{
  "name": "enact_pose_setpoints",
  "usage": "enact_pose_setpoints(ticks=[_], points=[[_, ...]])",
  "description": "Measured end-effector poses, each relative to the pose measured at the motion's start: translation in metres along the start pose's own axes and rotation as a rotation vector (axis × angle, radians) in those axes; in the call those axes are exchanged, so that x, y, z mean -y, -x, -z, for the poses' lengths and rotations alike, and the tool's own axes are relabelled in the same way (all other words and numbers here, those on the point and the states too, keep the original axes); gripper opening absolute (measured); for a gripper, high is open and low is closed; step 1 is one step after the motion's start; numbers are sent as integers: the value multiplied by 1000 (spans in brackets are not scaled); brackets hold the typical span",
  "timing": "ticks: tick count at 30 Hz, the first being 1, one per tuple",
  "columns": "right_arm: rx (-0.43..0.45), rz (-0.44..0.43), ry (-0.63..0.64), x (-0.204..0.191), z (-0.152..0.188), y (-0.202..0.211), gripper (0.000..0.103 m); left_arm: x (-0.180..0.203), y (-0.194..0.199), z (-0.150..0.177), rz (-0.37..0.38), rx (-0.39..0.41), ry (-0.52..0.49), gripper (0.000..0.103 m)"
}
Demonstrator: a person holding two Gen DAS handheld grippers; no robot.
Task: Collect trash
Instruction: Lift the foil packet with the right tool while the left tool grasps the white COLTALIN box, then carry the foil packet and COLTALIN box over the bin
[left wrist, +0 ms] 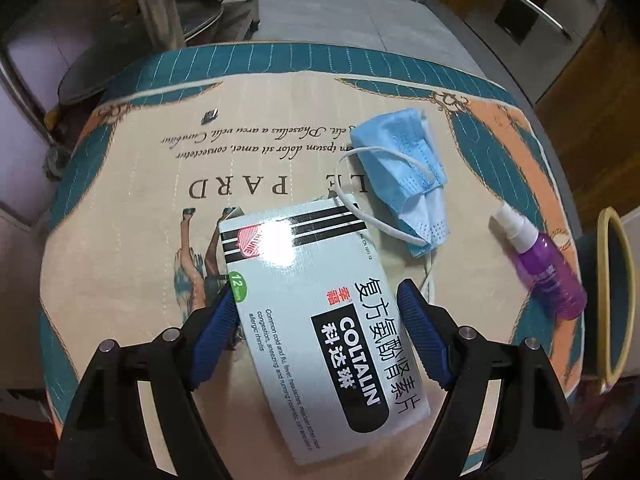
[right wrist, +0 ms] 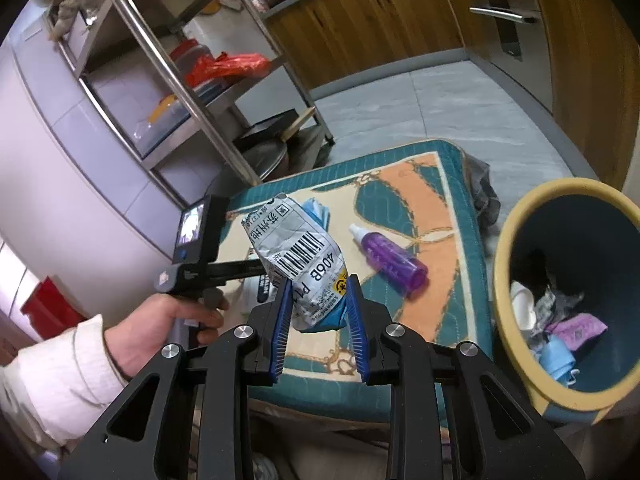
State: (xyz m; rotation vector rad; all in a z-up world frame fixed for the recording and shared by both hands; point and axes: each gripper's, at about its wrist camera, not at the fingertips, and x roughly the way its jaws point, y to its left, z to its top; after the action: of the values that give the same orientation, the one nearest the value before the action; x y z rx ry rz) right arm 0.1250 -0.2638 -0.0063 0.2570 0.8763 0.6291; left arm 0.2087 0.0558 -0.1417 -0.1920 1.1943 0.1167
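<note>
- Left gripper (left wrist: 316, 300): jaws apart, straddling the Coltalin medicine box (left wrist: 316, 304) lying flat on the printed table mat (left wrist: 160, 168); pads at the box's long edges, contact not certain.
- Right gripper (right wrist: 318, 312): clamped on a crumpled courier bag (right wrist: 298, 256), held above the mat, left of the yellow-rimmed trash bin (right wrist: 516, 248).
- Risks, judged: glossy box likely to slip or twist if pinched off-centre; bag gripped low, likely to sag and catch the bin rim, or drop short onto the mat.
- Left to right on the mat: box, blue face mask (left wrist: 404, 168) with an ear loop just at the box corner, purple spray bottle (left wrist: 544, 264) near the bin-side edge.
- In the way: loop could snag on a lifted box; spray bottle under the path toward the bin.
- Bin already holding assorted scraps.
</note>
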Motion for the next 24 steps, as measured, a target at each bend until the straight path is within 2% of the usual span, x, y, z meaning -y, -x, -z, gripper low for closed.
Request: enact_pose_setpoints(ticks=[5,10,16,21,24], points=[[31,4,-36,11,0,8,29,-12,5,8,8,1,-16,76],[55,2,-50,14,-2,10,29,-28,9,13,27,-30,-9,76],[68,6,-39,13,-2,15,29,-31,8,13,8,-38,-15,77],[91,18,-63,20,1,27,29,-21,10,9,-17,-13,-60,72],[111,27,-95,30,4,36,29,-22,23,11,0,28,-53,71]])
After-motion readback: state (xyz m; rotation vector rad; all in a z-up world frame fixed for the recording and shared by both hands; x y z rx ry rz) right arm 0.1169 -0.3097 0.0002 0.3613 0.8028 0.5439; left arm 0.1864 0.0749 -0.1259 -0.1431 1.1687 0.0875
